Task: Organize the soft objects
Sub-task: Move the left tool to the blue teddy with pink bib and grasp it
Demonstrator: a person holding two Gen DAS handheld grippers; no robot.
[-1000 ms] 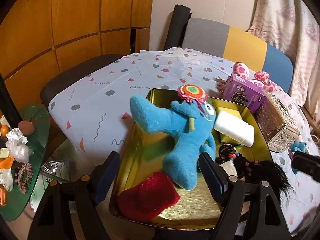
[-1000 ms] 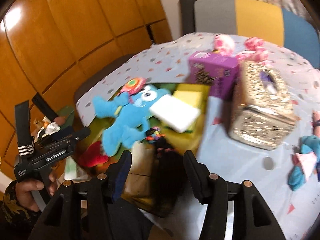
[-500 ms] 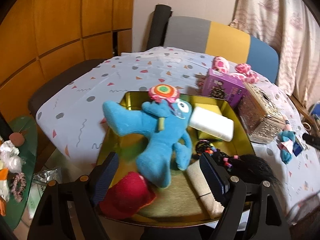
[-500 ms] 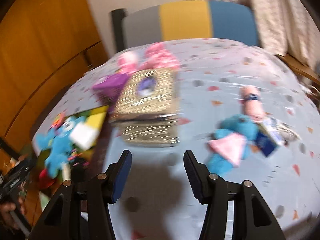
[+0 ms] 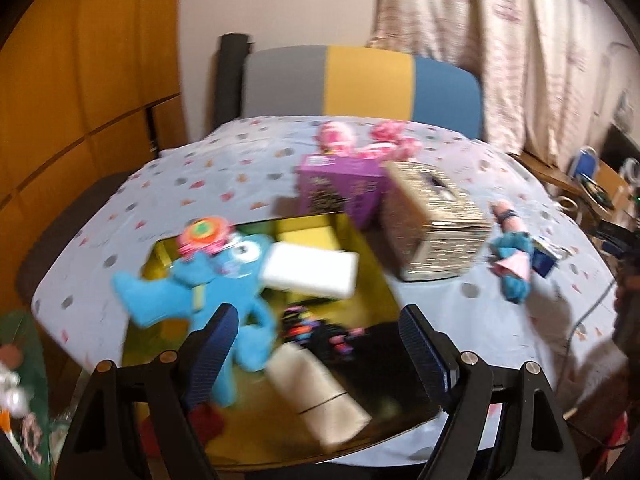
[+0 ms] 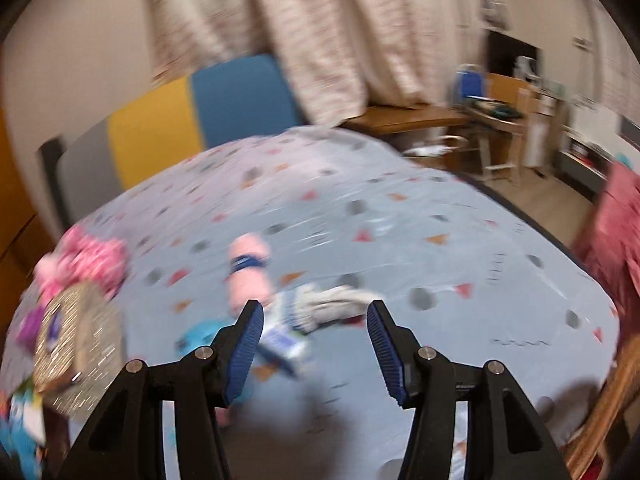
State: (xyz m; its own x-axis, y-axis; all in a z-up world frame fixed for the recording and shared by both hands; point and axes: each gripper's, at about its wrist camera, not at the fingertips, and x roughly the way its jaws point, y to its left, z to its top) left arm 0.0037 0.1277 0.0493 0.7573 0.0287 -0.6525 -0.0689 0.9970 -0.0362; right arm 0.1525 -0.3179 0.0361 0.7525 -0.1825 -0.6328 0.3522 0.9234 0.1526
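My left gripper (image 5: 318, 328) hangs open and holds nothing above the gold tray (image 5: 384, 280). In the tray lie a blue plush (image 5: 208, 284) with a lollipop, a white block (image 5: 312, 272), a yellow sponge (image 5: 308, 236), a black-haired doll (image 5: 340, 332), a beige roll (image 5: 320, 396) and a red soft item (image 5: 204, 420). My right gripper (image 6: 316, 316) is open and empty over the dotted tablecloth (image 6: 440, 216). Just beyond its fingers lie a striped white sock (image 6: 332, 304), a pink roll (image 6: 248, 268) and a small blue plush (image 6: 200, 336). Both views are blurred.
A gold tissue box (image 5: 436, 232) and a purple box (image 5: 340, 192) stand right of the tray, with a pink plush (image 5: 360, 144) behind them. A grey, yellow and blue chair back (image 5: 360, 84) borders the far edge. Curtains and a desk (image 6: 420, 120) lie beyond the table.
The left view has swung right, so the tray now sits lower left. My right gripper has swept from the tray across to the right side of the table, over the sock and small blue plush.
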